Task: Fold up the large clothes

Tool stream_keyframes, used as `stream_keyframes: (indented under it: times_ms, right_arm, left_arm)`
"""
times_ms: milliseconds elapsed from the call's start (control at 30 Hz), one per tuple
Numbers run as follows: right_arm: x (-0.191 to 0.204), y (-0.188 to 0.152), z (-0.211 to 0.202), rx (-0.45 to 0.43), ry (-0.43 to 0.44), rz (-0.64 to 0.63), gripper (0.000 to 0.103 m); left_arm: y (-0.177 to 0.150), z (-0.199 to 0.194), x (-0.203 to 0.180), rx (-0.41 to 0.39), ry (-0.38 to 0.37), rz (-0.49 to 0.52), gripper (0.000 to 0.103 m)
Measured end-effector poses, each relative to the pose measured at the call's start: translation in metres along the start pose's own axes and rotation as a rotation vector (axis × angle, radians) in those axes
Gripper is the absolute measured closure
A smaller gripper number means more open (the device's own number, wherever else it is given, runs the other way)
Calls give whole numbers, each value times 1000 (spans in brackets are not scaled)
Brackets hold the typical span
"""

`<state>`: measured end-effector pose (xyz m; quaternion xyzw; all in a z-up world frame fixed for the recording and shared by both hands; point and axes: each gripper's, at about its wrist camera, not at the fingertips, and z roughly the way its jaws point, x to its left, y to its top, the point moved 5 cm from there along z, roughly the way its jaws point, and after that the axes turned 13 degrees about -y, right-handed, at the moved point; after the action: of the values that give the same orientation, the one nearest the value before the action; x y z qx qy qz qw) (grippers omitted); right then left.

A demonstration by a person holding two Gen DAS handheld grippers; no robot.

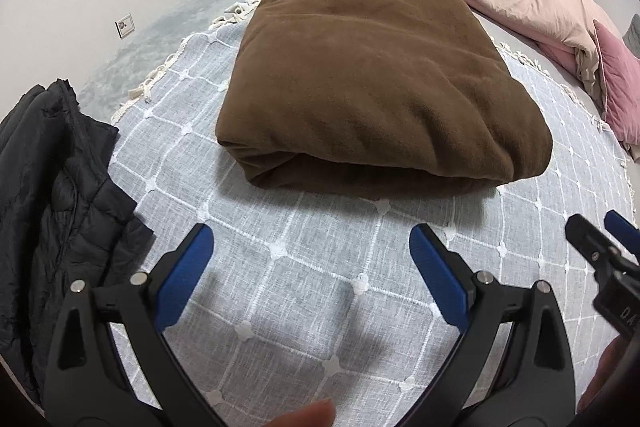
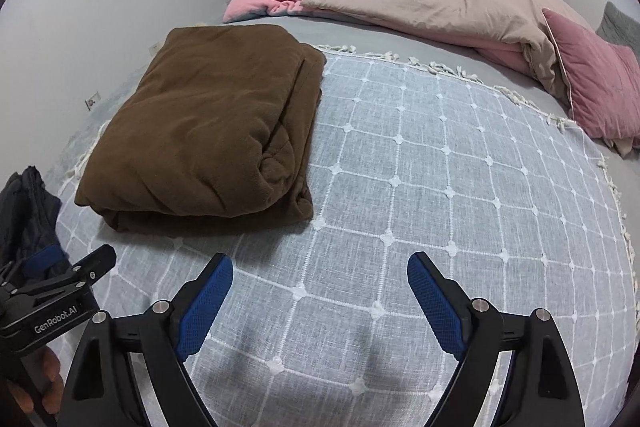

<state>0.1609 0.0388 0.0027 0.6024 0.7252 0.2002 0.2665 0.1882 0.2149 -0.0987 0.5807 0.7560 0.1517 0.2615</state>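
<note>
Already folded into a thick rectangular bundle, the brown fleece garment [image 1: 376, 67] lies on the grey checked fringed bedspread [image 1: 320, 267], at 12 o'clock from the left gripper [image 1: 310, 247] and 10 o'clock from the right gripper [image 2: 320, 275]; its rolled near edge could spring loose if nudged; a crumpled black padded jacket [image 1: 52, 195] waits at 9 o'clock; both grippers gape wide, holding nothing.

The bed [image 2: 360, 27] carries a checked throw [image 2: 440, 167]; on it, a folded brown garment [image 2: 208, 131]; a black jacket [image 1: 52, 187] at the left edge; pink bedding [image 2: 460, 7] at the far edge.
</note>
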Motion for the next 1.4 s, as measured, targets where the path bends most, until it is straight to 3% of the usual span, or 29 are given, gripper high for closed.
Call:
stream_keyframes:
  times_ms: [367,833,1400]
  right_arm:
    - [10,-4,5,14,19,-16,13]
    - [11,-4,6,15,18,-20,13]
    - [12,-5,5,16,21,-28,13]
  left_arm:
    - [-2,-2,-4,3,-9,7,2]
    - [-4,1,-2,6,57,36,1]
    - [-4,1,-1,13,45,22,1]
